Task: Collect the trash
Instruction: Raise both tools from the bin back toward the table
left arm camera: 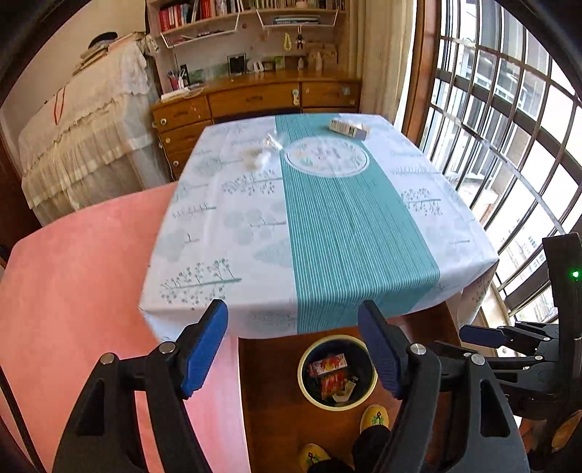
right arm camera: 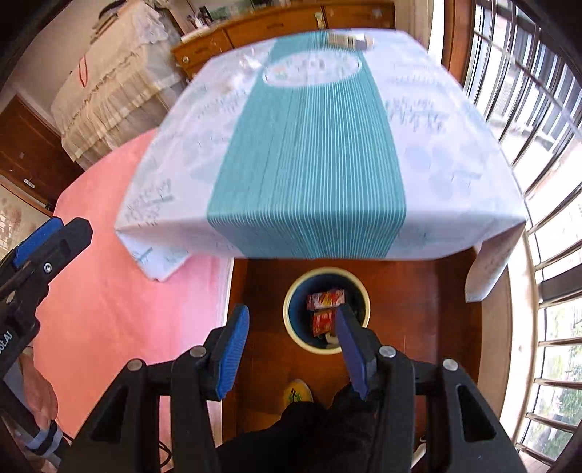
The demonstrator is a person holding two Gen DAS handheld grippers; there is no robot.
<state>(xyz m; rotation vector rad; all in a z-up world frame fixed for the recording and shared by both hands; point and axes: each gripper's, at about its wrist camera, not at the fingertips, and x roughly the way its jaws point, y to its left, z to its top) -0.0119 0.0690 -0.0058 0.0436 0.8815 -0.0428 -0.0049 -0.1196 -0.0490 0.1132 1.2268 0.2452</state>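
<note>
Nearest, the left gripper (left arm camera: pixel 293 345) hangs with its blue pads spread wide and nothing between them, just off the near edge of the table (left arm camera: pixel 254 225). The right gripper (right arm camera: pixel 291 349) is likewise spread and empty, poised over the floor in front of that edge.

Below them a round bin (right arm camera: pixel 291 320) with a pale rim stands on the dark wooden floor (right arm camera: pixel 418 309), just in front of the table's near edge. Red printed wrappers (right arm camera: pixel 325 299) and some paler scraps lie inside it. The person's yellow slippers (left arm camera: pixel 374 416) show beside the bin.

The table wears a white cloth printed with pale trees, with a teal striped band (left arm camera: pixel 345 236) running down its middle from near edge to far. The near half is bare cloth. Toward the far left, beside the band, lies a small heap of crumpled clear and whitish trash (left arm camera: pixel 260 154), possibly plastic film and tissue; it is blurred. At the far edge, right of centre, lies a small flat box (left arm camera: pixel 348 127).

A pink bedspread (left arm camera: pixel 91 291) lies left of the table. Beyond are a wooden dresser (left arm camera: pixel 254 98), bookshelves (left arm camera: pixel 236 14), a lace-covered piece of furniture (left arm camera: pixel 91 127), and barred windows (left arm camera: pixel 509 127) on the right.
</note>
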